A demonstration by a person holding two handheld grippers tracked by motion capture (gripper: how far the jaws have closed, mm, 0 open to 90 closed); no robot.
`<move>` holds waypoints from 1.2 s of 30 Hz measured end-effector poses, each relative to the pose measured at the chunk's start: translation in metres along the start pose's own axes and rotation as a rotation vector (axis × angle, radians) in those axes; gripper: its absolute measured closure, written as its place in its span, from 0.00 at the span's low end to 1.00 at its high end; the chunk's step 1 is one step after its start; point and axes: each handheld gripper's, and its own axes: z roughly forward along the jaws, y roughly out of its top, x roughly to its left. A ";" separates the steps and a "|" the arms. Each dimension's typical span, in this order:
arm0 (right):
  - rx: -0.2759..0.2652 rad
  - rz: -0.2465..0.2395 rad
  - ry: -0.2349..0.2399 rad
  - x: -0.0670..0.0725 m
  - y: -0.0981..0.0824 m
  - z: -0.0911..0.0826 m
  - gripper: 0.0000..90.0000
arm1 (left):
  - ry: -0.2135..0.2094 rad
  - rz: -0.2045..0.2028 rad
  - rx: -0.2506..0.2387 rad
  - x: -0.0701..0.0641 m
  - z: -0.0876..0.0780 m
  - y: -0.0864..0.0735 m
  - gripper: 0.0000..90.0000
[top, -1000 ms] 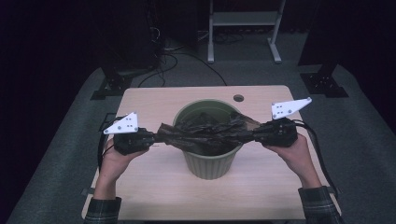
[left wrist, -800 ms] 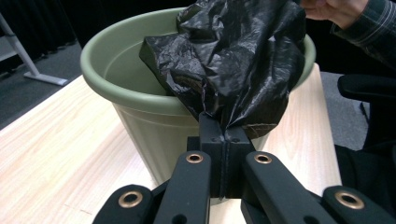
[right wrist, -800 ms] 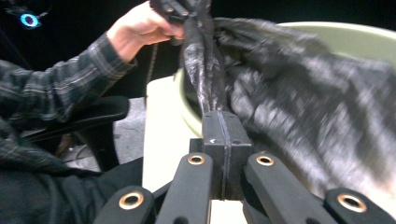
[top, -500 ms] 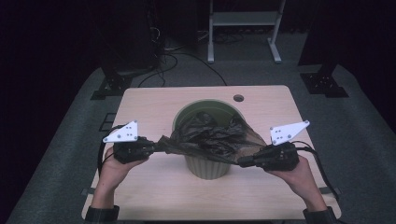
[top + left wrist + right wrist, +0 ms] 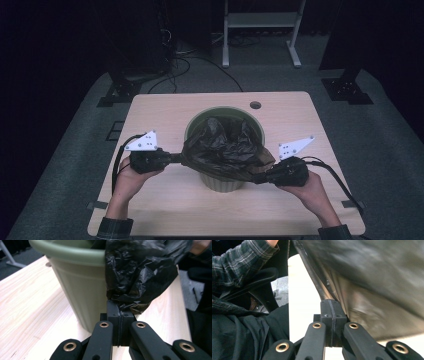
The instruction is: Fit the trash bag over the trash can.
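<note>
A green plastic bin (image 5: 200,121) stands in the middle of the wooden table (image 5: 165,105). A crumpled black bag (image 5: 225,147) hangs over its near rim and down into it. My left gripper (image 5: 179,158) is shut on the bag's left edge beside the bin. Lower at the right of the bin, my right gripper (image 5: 256,177) is shut on the bag's other edge. In the left gripper view the closed jaws pinch the black bag (image 5: 135,277) against the side of the green bin (image 5: 80,285). In the right gripper view the bag (image 5: 374,277) stretches taut and blurred from the shut jaws.
A small round hole (image 5: 255,105) sits in the tabletop behind the bin. A white frame stand (image 5: 260,30) and dark equipment bases (image 5: 345,85) with cables stand on the grey floor beyond the table. The person's checked sleeve (image 5: 239,262) and lap fill the near side.
Both grippers have sunk toward the table with the bag, the right one more. The bag's stretched mouth has come down from above the bin to over its near rim.
</note>
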 end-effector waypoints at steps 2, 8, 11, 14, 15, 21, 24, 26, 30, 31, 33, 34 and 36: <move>0.008 0.000 -0.006 -0.001 -0.001 0.002 1.00 | -0.003 -0.005 -0.008 0.001 0.003 0.000 1.00; -0.040 -0.011 -0.025 0.002 0.004 -0.018 0.87 | 0.012 0.002 -0.019 0.004 -0.001 0.004 1.00; -0.059 -0.016 -0.065 0.001 0.006 -0.035 0.83 | 0.021 0.002 -0.025 0.006 -0.003 0.005 1.00; -0.093 -0.019 -0.108 0.001 0.008 -0.054 0.80 | 0.027 0.002 -0.034 0.009 -0.003 0.006 1.00; -0.111 -0.018 -0.129 0.001 0.010 -0.061 0.78 | 0.029 0.002 -0.032 0.010 -0.002 0.007 1.00; -0.216 -0.033 -0.189 0.004 0.039 -0.090 0.61 | 0.028 0.006 -0.043 0.012 0.000 0.010 0.99; -0.242 -0.051 -0.164 0.007 0.061 -0.090 0.56 | 0.019 0.010 -0.040 0.012 0.003 0.010 1.00; -0.241 -0.059 -0.140 0.008 0.073 -0.084 0.52 | 0.017 0.012 -0.037 0.011 0.004 0.010 0.99; -0.198 -0.041 -0.128 0.002 0.088 -0.065 0.46 | 0.010 0.011 -0.038 0.011 0.004 0.010 0.99; -0.189 -0.032 -0.118 -0.001 0.089 -0.060 0.46 | 0.011 0.011 -0.038 0.011 0.004 0.010 0.99; -0.179 -0.017 -0.103 -0.007 0.091 -0.051 0.48 | 0.011 0.010 -0.039 0.011 0.003 0.009 0.99; -0.170 -0.009 -0.085 -0.009 0.091 -0.047 0.56 | 0.010 0.009 -0.040 0.011 0.003 0.009 0.99; -0.158 -0.024 -0.054 -0.011 0.091 -0.040 0.75 | 0.009 0.008 -0.039 0.012 0.003 0.009 1.00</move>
